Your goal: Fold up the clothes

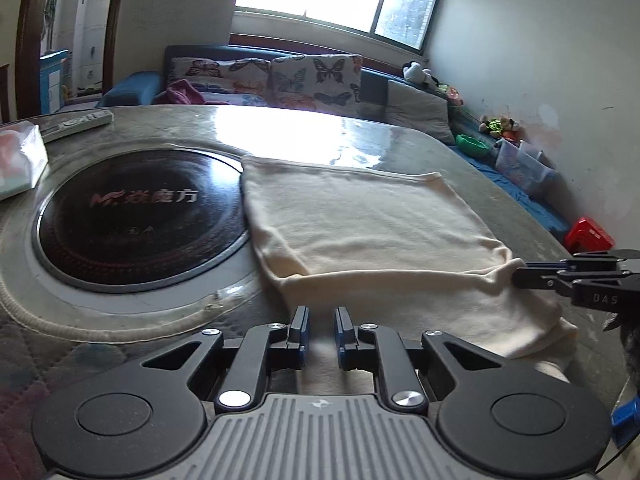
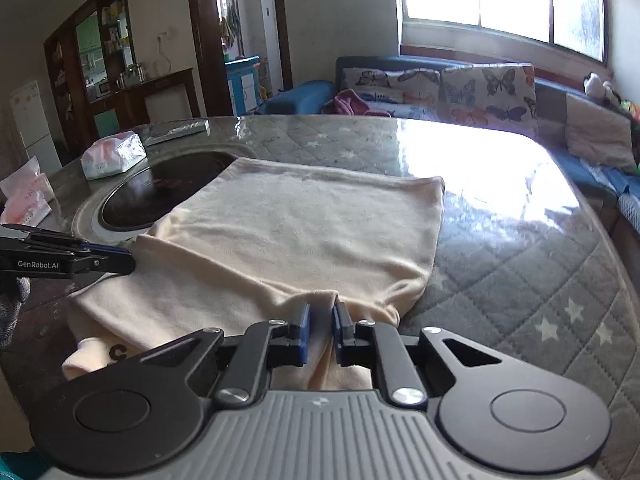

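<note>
A cream garment [image 1: 360, 220] lies folded on the quilted table [image 1: 440, 152], its near part doubled over; it also shows in the right wrist view [image 2: 288, 232]. My left gripper [image 1: 321, 320] sits at the garment's near left edge, jaws a little apart with cloth between them; it also shows at the left of the right wrist view [image 2: 128, 258]. My right gripper [image 2: 321, 316] is pinched on a raised fold of the garment's near edge, and in the left wrist view [image 1: 516, 272] it grips the right corner.
A round black induction hob [image 1: 140, 216] is set in the table left of the garment. A tissue pack [image 2: 114, 154] and a remote [image 1: 78, 122] lie at the far left. A butterfly-print sofa [image 2: 460, 84] stands behind the table.
</note>
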